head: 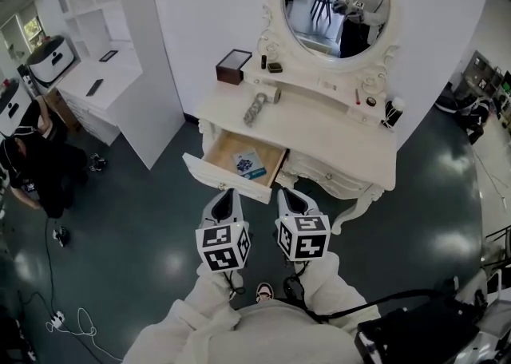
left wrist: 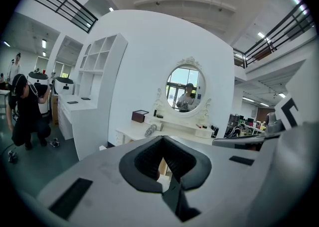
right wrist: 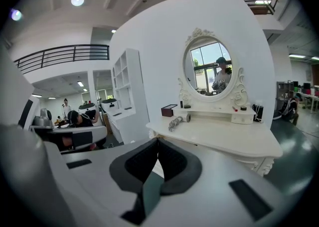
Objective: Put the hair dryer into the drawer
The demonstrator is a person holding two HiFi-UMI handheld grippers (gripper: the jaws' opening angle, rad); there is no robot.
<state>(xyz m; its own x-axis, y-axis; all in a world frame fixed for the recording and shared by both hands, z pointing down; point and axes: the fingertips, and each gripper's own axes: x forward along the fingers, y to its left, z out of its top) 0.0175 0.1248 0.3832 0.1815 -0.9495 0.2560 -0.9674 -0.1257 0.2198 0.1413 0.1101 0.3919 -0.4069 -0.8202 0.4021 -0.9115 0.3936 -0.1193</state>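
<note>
My head camera looked steeply down from high above, standing back from the dressing table [head: 319, 127]. The cameras on the left gripper [head: 227, 193] and right gripper [head: 289, 193] faced it almost level, side by side, not close. All three views shared its top and mirror [head: 335, 3].

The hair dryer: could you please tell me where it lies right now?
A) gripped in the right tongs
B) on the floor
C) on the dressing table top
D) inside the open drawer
C: the hair dryer lies on the dressing table top, behind the open drawer, not in it.
</note>
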